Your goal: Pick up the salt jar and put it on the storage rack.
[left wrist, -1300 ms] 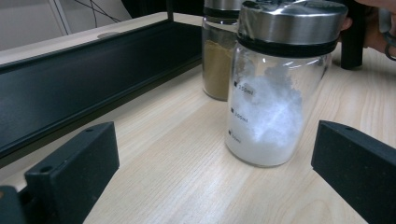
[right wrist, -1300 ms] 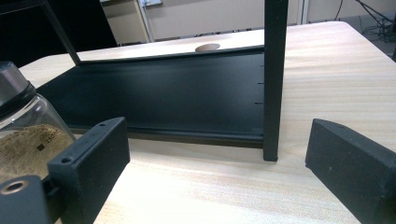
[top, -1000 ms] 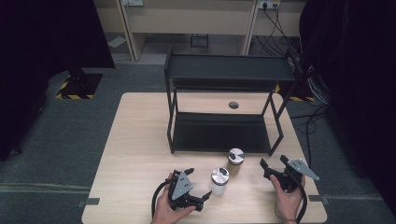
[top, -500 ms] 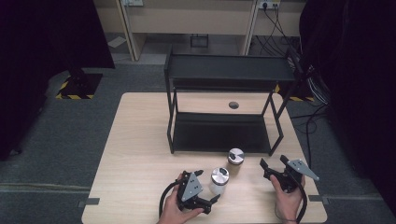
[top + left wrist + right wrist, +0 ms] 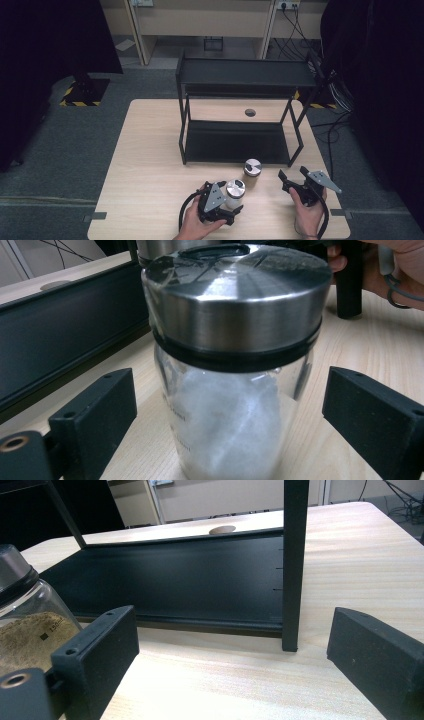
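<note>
Wooden table [image 5: 150, 165] | left gripper [image 5: 226, 210] jaws closing around white-powder jar [image 5: 230, 365], gaps remain | right gripper [image 5: 292, 179] jaws apart, empty

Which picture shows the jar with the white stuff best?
The left gripper view: the white jar sits close up between the gripper's open jaws, with its steel lid and white powder clear. The high view shows it small, from above, mostly lid, by the left gripper. The right gripper view catches another jar, with brown contents.
</note>
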### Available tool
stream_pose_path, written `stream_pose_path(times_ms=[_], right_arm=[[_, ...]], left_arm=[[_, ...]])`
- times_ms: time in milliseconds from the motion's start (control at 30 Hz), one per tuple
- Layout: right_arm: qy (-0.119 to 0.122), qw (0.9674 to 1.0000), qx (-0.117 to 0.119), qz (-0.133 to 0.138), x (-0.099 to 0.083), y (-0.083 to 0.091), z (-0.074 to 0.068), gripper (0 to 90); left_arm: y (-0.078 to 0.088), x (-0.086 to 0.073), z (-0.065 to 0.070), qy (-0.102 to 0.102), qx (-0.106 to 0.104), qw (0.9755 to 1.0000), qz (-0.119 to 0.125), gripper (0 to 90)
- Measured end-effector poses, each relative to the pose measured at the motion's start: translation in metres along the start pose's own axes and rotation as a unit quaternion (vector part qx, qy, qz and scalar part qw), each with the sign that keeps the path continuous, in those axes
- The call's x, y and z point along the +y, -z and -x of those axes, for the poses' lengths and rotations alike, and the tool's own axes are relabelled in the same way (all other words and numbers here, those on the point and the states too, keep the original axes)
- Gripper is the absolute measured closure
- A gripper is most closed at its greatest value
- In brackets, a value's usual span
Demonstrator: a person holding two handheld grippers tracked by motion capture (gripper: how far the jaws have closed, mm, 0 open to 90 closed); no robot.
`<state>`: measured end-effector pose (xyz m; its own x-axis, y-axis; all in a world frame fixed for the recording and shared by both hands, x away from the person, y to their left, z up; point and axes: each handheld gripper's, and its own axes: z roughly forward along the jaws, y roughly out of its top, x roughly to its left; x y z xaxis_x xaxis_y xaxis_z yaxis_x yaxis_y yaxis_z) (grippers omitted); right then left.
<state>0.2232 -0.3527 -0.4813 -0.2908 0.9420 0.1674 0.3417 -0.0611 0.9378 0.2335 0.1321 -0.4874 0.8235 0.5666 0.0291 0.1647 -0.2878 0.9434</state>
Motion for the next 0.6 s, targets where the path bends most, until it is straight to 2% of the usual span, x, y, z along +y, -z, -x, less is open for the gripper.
stream_pose_path(times_ms=[233, 333, 433, 600], right_arm=[[0.000, 1.0000, 0.000, -0.001, 0.0002, -0.0001, 0.0001, 6.5], [-0.001, 1.0000, 0.001, -0.001, 0.0002, 0.0000, 0.0005, 6.5], [-0.002, 1.0000, 0.001, -0.001, 0.0004, 0.0001, 0.0007, 6.5], [0.000, 1.0000, 0.002, -0.002, 0.0004, 0.0001, 0.0005, 6.5]], left_arm=[[-0.0050, 0.0020, 0.0004, -0.004, -0.004, 1.0000, 0.000, 11.8], [-0.0069, 0.0045, -0.0016, 0.004, -0.007, 0.9999, -0.007, 18.1], [-0.0073, 0.0045, -0.0009, 0.004, -0.002, 1.0000, -0.006, 29.1], [-0.0071, 0.0042, -0.0019, 0.006, -0.003, 1.0000, -0.005, 30.3]])
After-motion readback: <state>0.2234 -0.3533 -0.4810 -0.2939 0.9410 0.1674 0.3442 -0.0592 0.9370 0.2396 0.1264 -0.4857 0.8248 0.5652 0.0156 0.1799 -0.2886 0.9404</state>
